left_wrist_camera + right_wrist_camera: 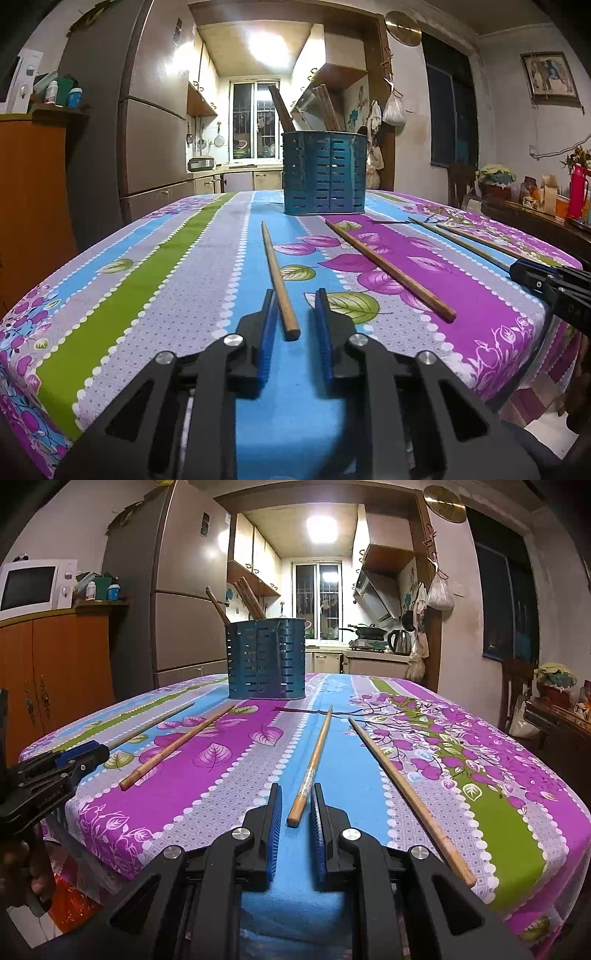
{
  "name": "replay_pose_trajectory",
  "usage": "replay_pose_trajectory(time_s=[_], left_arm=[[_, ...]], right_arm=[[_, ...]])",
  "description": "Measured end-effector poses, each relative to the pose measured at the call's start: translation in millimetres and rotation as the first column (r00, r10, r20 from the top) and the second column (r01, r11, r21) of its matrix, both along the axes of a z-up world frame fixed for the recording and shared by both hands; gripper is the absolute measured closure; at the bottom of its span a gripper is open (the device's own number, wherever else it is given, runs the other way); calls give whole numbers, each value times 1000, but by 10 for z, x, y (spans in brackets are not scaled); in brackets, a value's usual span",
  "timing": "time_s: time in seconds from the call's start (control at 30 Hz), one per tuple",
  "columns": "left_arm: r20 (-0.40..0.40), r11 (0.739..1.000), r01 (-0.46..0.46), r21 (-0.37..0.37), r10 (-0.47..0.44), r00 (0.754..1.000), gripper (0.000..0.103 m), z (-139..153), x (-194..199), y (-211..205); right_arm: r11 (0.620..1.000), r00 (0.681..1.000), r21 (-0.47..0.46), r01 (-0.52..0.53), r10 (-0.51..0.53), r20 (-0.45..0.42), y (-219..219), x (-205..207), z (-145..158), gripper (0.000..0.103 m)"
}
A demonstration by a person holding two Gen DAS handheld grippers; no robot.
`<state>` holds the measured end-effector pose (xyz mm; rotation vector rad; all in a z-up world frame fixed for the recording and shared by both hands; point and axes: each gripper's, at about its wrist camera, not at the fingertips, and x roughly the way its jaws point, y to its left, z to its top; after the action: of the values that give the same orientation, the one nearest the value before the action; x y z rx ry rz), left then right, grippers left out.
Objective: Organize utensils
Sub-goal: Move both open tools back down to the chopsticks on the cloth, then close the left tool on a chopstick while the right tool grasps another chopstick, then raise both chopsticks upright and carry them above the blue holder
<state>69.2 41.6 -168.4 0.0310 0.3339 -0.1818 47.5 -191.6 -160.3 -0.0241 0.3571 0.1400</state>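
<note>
Your left tongs [293, 299] are spread around the near end of one chopstick [277, 277] on the tabletop [177, 280], not pinching it. Your right tongs [296, 794] are also spread, a second chopstick [312, 764] between their tips; the blue holder [266, 659] stands well ahead

The tabletop [207, 258] wears a cloth striped in sky blue, magenta, lime green and grey (the grey bands carry small white dots), edged with white scallops and printed with purple and green leaves. Ahead of the jaws, the slotted utensil holder [324, 173] is deep teal-blue. Each chopstick [277, 277] between the jaws is warm tan-brown wood. Both grippers are black with ribbed blue pads [275, 830].
</note>
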Motion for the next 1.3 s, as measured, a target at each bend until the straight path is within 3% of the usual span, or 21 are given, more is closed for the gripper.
replay_pose_trajectory(time_s=[0.67, 0.9, 1.3], left_arm=[[12, 1000, -17, 7, 17, 1000, 98, 83, -56, 45], [96, 1000, -4, 4, 3, 995, 98, 433, -191, 32], [255, 999, 35, 23, -40, 966, 98, 1154, -175, -36]], right_arm=[[1000, 1000, 12, 4, -4, 10, -5, -20, 40, 95], [1000, 998, 6, -1, 1, 69, -45, -166, 341, 95], [998, 965, -40, -46, 55, 256, -35, -388, 1144, 95]])
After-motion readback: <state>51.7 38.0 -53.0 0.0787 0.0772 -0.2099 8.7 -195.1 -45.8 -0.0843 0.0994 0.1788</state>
